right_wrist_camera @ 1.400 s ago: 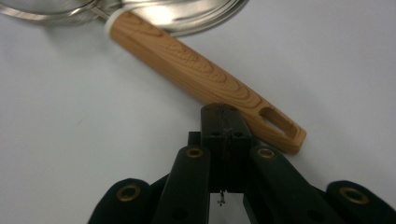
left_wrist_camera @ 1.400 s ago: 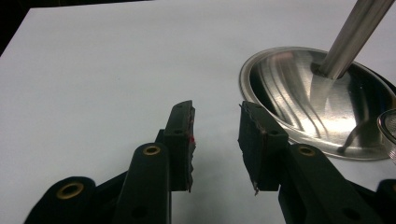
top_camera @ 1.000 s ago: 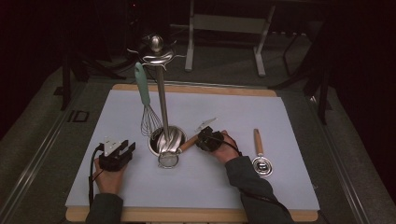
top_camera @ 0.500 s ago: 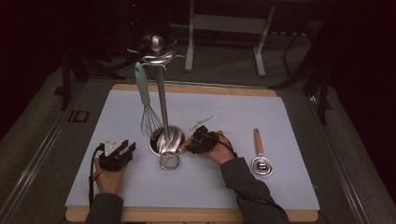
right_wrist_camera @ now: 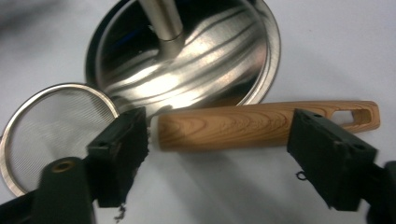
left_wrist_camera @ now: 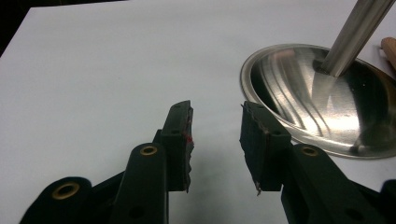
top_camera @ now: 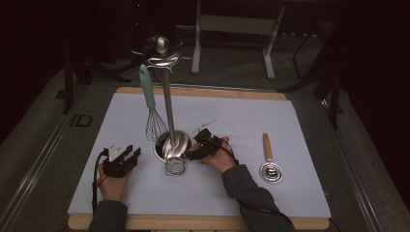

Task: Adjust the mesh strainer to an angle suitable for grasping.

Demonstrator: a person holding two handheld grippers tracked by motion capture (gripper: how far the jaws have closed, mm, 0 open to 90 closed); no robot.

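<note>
The right gripper (top_camera: pixel 193 153) sits low over the white mat (top_camera: pixel 300 130), just right of the stand's round steel base (top_camera: pixel 170 145). Its fingers (right_wrist_camera: pixel 121 140) have just been opening and now stand wide apart. Between them lies the wooden handle (right_wrist_camera: pixel 261 125) of a small mesh strainer (top_camera: pixel 175 166), flat on the mat and free of both pads. In the right gripper view the handle runs crosswise, its slotted end toward the right finger and its blunt end close to the left finger. The strainer's mesh bowl (right_wrist_camera: pixel 51 126) rests against the near edge of the base.

The left gripper (top_camera: pixel 126 155) rests on the mat to the left of the base, near it but not touching. Its fingers (left_wrist_camera: pixel 180 135) are apart with only bare mat between them, pointing toward the base's rim (left_wrist_camera: pixel 280 112).

From the base rises a steel pole (top_camera: pixel 167 106) topped with a ring of hooks (top_camera: pixel 161 54). A whisk (top_camera: pixel 154 123) with a teal handle leans beside the pole, its wires down by the base. Well off to the right on the mat lies a second utensil (top_camera: pixel 269 164), a wooden handle with a round metal head, apart from everything else. The mat covers a wooden-edged desk (top_camera: pixel 203 91).
</note>
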